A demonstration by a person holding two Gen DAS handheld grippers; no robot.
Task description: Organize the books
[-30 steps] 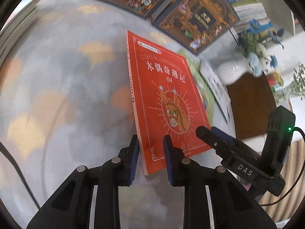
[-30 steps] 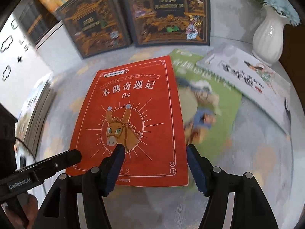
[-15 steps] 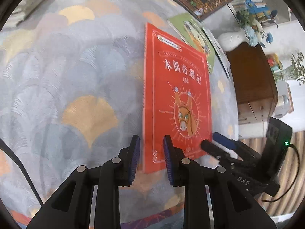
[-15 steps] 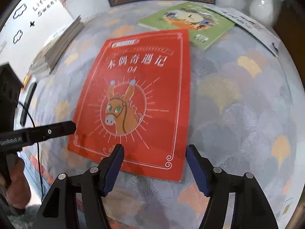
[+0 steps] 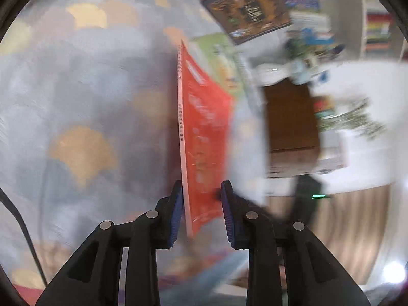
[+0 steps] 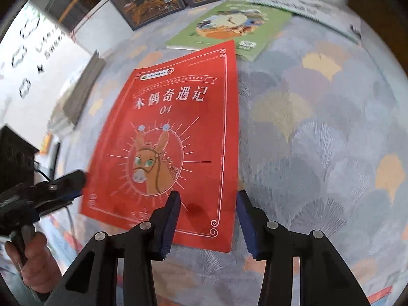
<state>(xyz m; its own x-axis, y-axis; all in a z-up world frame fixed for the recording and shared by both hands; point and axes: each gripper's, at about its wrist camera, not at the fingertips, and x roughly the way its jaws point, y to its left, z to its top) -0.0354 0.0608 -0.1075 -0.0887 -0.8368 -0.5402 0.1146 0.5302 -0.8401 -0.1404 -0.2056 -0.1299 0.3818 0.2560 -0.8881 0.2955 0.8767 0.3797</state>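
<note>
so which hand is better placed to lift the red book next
Left, probably. The left gripper already straddles the red book at its raised spine edge, jaws opening slightly. The right gripper only hangs over the near corner, jaws closing.

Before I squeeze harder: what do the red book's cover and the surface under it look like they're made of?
Red book: thin paper or card softcover, probably with a slight sheen, judging by the slim spine edge and soft glare on the print. Surface under it: looks like woven or printed fabric, matte, with a fan-shaped pattern; it could be a tablecloth.
</note>
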